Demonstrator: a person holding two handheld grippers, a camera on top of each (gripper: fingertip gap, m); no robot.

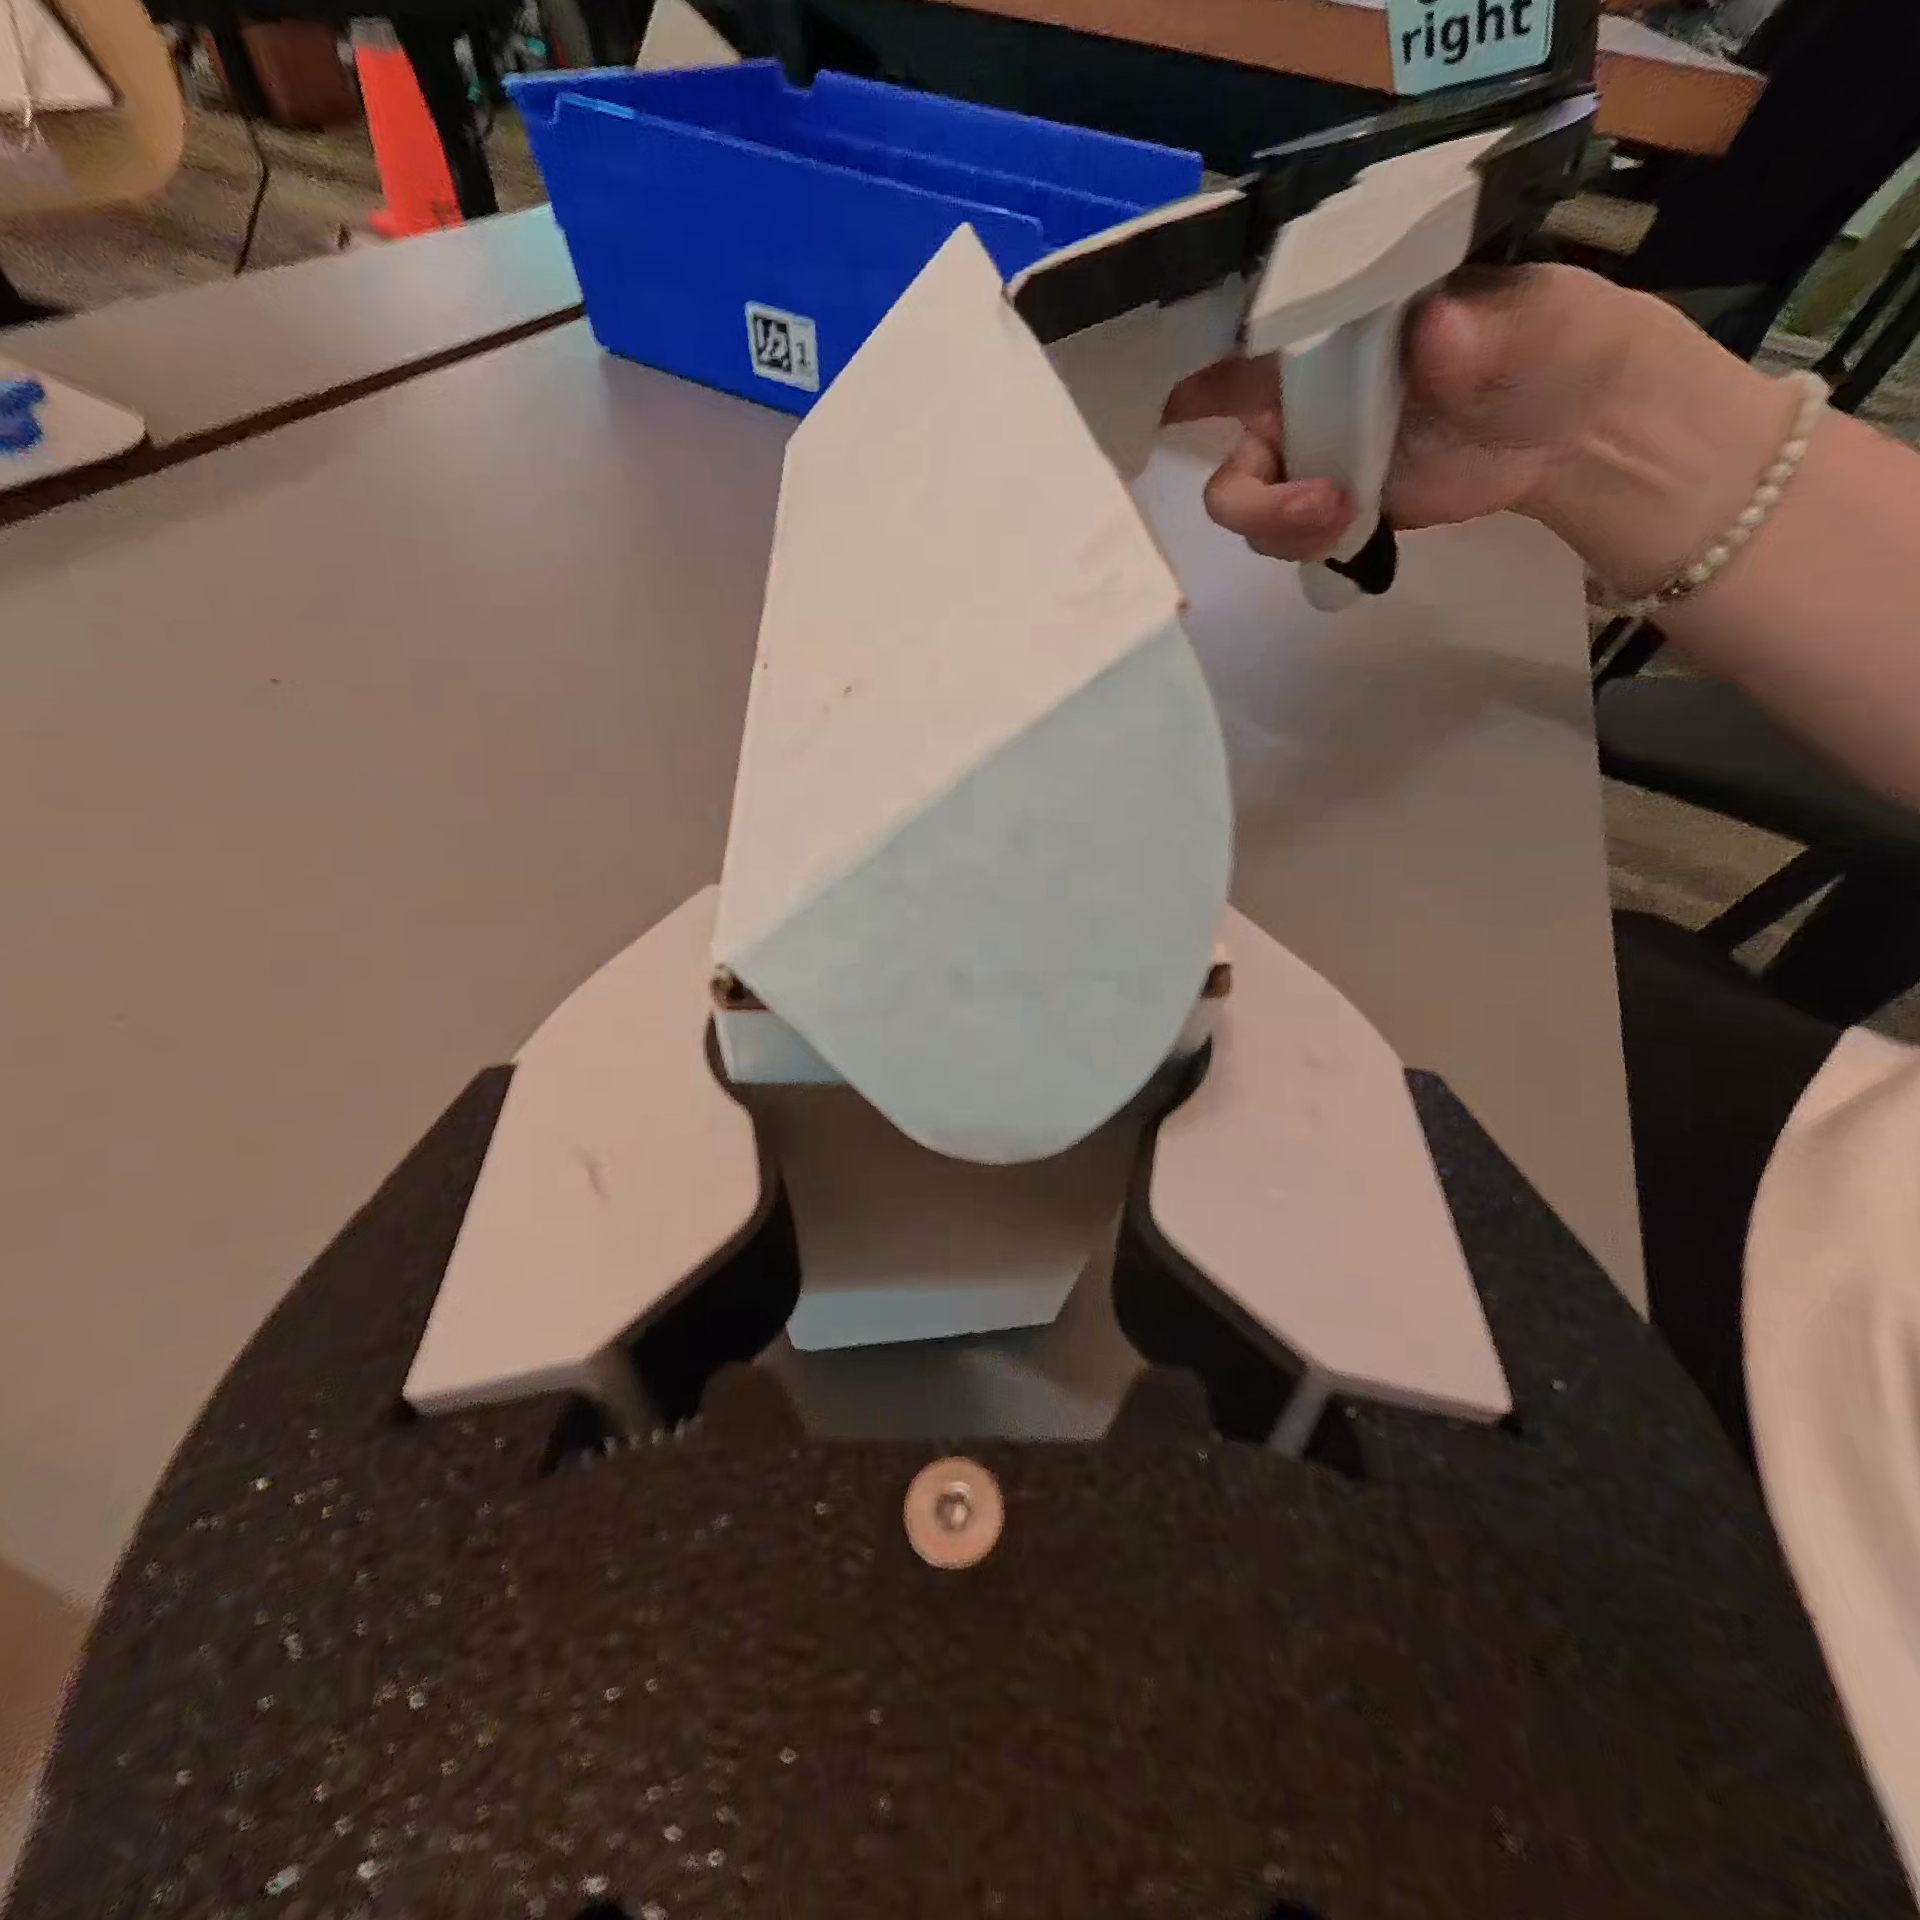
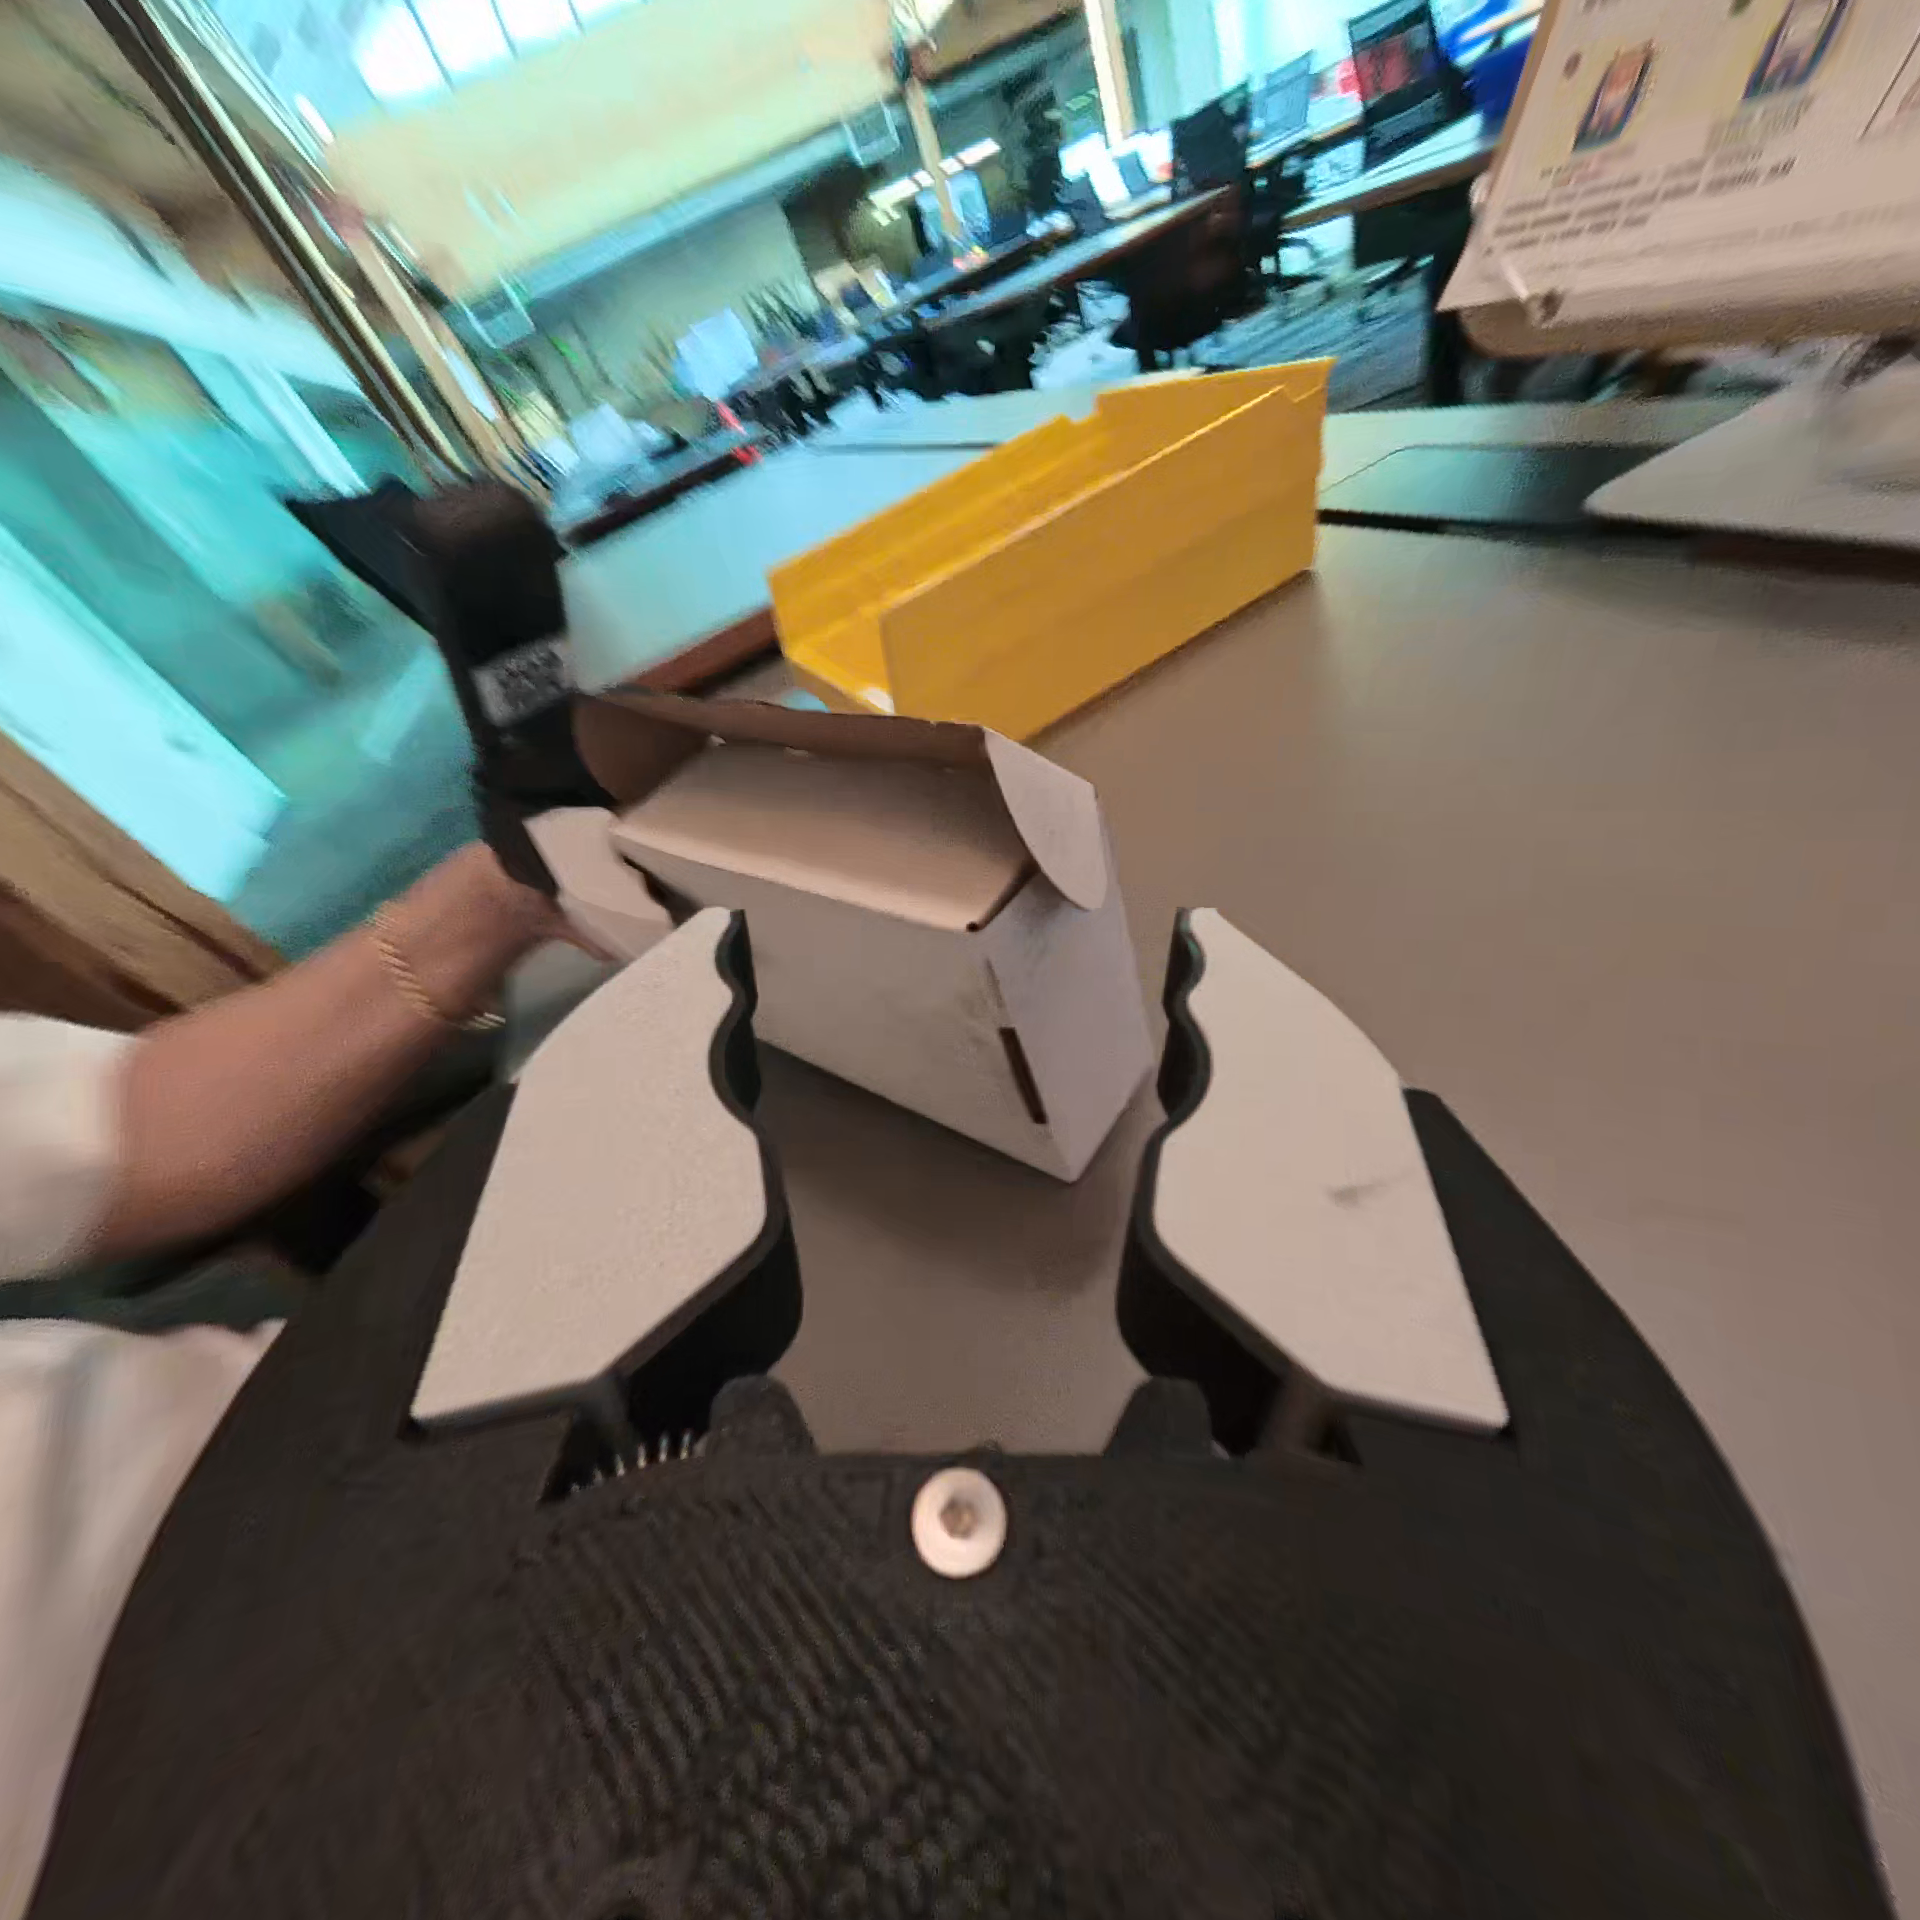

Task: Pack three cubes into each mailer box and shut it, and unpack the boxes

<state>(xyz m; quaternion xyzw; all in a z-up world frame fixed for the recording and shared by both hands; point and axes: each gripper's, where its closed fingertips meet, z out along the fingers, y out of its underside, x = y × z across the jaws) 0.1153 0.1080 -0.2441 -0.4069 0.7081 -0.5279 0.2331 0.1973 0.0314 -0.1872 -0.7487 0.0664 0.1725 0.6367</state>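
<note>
A white mailer box [image 1: 935, 623] sits between my left gripper's [image 1: 971, 956] fingertips, which are shut on its sides. Its lid stands half raised, with a rounded tuck flap [image 1: 997, 935] hanging toward the camera. In the right wrist view the box [image 2: 935, 997] is tilted on the table, its lid part open, just past my right gripper [image 2: 956, 925], which is open and empty. The left gripper's finger [image 2: 587, 868] holds the box's far left end. In the left wrist view my right gripper [image 1: 1039, 301] is near the lid's top corner. No cubes show.
A blue bin [image 1: 779, 208] stands behind the box on the grey table [image 1: 364, 727]. A yellow bin [image 2: 1091, 582] stands behind it in the right wrist view. A hand [image 1: 1558, 395] holds the right gripper. An orange cone [image 1: 405, 135] stands on the floor beyond.
</note>
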